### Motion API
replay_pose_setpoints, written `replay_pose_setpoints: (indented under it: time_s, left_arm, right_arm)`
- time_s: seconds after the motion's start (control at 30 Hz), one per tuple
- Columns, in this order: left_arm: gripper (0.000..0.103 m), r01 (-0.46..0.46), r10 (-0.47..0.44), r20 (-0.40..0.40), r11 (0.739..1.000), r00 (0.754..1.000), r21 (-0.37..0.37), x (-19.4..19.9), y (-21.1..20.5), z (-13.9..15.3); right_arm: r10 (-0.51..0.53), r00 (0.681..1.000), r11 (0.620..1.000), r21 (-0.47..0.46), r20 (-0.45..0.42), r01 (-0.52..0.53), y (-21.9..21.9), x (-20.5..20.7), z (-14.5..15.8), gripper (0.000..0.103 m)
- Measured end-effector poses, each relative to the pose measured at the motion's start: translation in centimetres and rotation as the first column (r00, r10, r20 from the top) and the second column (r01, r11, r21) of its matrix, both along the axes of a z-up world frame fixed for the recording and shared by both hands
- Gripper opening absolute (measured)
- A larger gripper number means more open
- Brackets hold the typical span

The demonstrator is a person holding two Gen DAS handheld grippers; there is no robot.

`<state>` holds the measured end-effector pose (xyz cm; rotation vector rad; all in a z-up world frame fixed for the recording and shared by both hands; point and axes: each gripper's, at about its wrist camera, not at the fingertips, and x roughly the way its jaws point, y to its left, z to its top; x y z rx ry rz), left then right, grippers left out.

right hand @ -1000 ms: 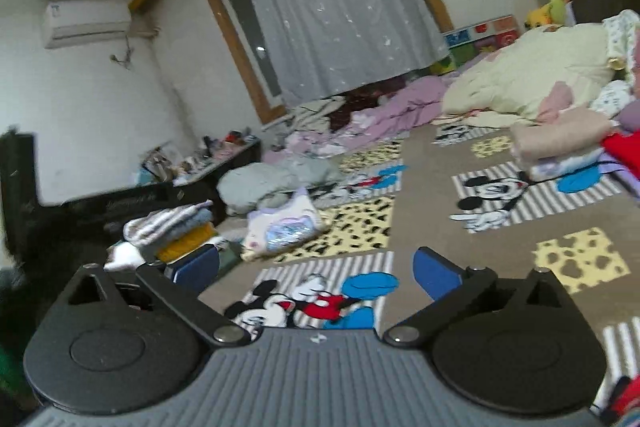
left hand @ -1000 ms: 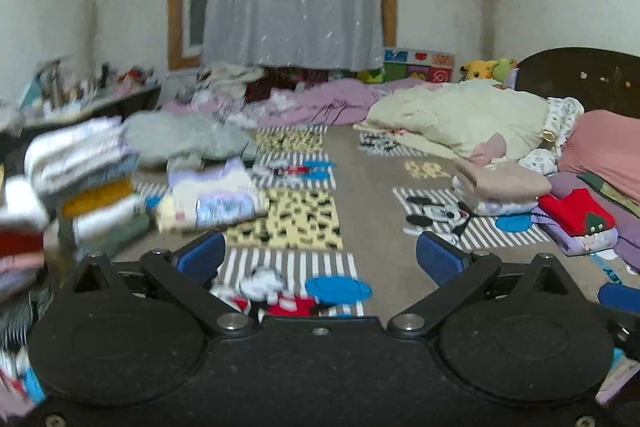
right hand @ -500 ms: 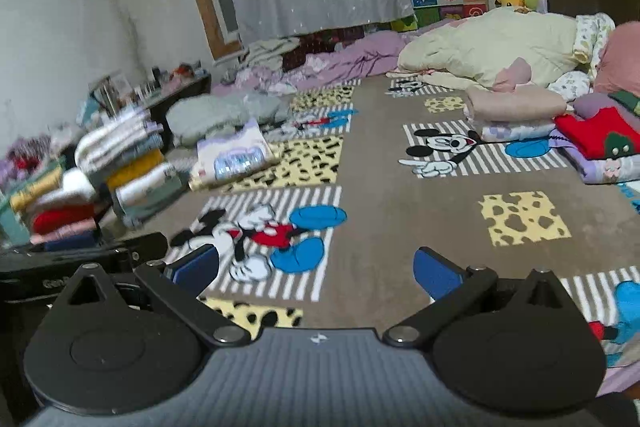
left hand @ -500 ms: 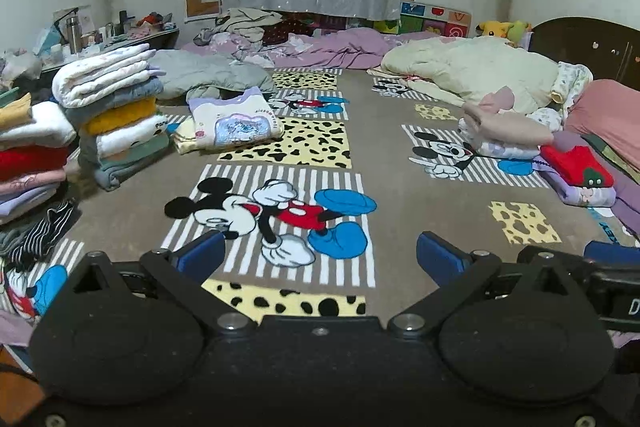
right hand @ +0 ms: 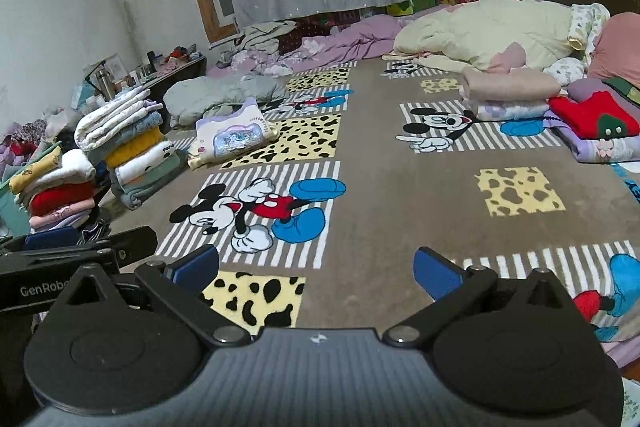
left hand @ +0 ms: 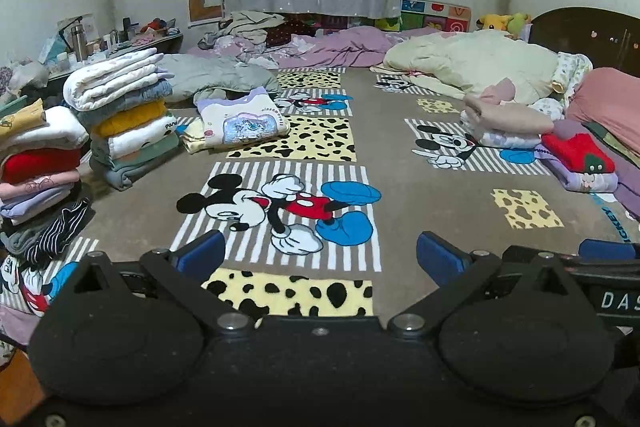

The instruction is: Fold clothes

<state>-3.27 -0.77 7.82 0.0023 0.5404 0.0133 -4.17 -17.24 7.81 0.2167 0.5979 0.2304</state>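
Folded stacks of clothes [left hand: 120, 123] sit at the bed's left edge, a folded white printed top [left hand: 240, 121] beside them; left tongs [left hand: 320, 259] and right tongs [right hand: 316, 267] gape wide, holding nothing, above the cartoon blanket [left hand: 400, 187]; more folded piles [left hand: 508, 125] lie right.

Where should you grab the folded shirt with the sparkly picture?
Probably the near folded edge of the white shirt. It lies flat on the Mickey blanket facing the open left gripper, so slide one finger under that edge from the front.

Two tall stacks of folded clothes [left hand: 124, 115], two low piles [left hand: 508, 125], one folded shirt [left hand: 240, 121].
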Motion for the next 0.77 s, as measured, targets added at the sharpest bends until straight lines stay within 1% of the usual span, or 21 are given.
replay_pose_setpoints:
  time_s: [0.13, 0.33, 0.53, 0.67, 0.77]
  left_arm:
    - [0.103, 0.003, -0.003, -0.014, 1.000, 1.000, -0.002, 0.3, -0.1, -0.8]
    - [0.103, 0.012, -0.011, -0.044, 1.000, 0.999, 0.005, 1.4, -0.4, -2.1]
    - [0.103, 0.008, -0.006, -0.062, 0.999, 0.998, 0.035, 2.5, -1.1, -3.3]
    - [0.103, 0.001, 0.000, -0.069, 1.000, 0.998, 0.023, 3.4, -0.7, -4.3]
    - [0.103, 0.005, -0.003, -0.060, 0.999, 0.998, 0.033, 3.8, -0.6, -4.9]
  right_arm:
    - [0.000, 1.000, 1.000, -0.022, -0.017, 0.000, 0.1, 0.0, -0.1, 0.103]
    - [-0.011, 0.999, 0.997, -0.082, -0.053, 0.007, 0.2, 0.5, -1.2, 0.103]
    - [-0.037, 0.996, 0.991, -0.134, -0.082, 0.026, 0.0, 1.2, -2.6, 0.103]
    - [-0.045, 0.993, 0.989, -0.143, -0.107, 0.029, -0.2, 2.2, -3.7, 0.103]
    - [-0.042, 0.991, 0.989, -0.143, -0.128, 0.023, -0.2, 3.0, -4.4, 0.103]
